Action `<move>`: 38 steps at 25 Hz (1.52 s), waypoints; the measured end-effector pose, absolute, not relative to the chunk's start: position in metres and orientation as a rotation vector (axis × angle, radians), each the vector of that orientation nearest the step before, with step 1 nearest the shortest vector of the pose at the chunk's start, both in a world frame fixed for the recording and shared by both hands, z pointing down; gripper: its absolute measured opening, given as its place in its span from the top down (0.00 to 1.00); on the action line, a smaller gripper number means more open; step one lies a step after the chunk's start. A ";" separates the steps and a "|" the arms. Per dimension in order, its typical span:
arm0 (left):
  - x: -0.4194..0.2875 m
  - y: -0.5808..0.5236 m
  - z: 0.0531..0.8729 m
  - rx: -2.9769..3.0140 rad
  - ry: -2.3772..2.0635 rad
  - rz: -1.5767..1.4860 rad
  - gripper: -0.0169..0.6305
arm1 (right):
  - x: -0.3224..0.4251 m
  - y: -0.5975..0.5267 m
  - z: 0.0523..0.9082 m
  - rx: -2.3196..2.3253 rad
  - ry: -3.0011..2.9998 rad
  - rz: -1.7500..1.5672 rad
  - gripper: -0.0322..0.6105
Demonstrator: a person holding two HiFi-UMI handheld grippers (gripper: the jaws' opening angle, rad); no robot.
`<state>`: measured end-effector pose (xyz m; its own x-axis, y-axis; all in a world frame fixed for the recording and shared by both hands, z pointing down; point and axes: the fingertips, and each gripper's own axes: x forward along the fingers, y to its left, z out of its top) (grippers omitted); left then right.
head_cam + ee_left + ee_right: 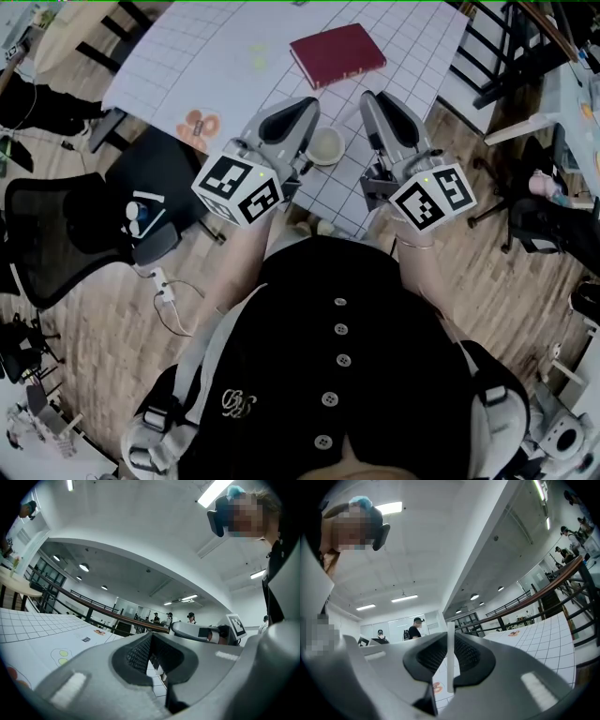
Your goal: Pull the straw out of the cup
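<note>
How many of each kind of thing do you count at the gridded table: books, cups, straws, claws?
Book: 1
Cup: 1
Straw, pinched in the right claw: 1
Claws, counting the left claw too: 2
Total: 5

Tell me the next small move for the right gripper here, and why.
Probably lower the right gripper toward the table beside the cup and open it to lay the straw down. Its jaws pinch the straw, whose lower end hangs free in the right gripper view, and the head view shows no straw in the cup, so the pull looks finished.
</note>
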<state>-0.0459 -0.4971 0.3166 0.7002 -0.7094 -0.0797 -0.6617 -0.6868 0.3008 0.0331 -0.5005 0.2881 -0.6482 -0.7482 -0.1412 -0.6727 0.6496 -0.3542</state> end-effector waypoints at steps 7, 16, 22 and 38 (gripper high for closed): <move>-0.045 -0.492 0.325 2.645 -1.091 -0.259 0.97 | 0.044 -0.497 0.296 -1.185 2.589 -0.422 0.89; -0.040 -0.487 0.325 2.653 -1.071 -0.250 0.97 | 0.042 -0.491 0.294 -1.177 2.601 -0.410 0.89; -0.039 -0.486 0.325 2.650 -1.072 -0.252 0.97 | 0.042 -0.490 0.290 -1.175 2.597 -0.398 0.89; -0.039 -0.487 0.327 2.641 -1.082 -0.252 0.98 | 0.039 -0.490 0.293 -1.154 2.629 -0.399 0.89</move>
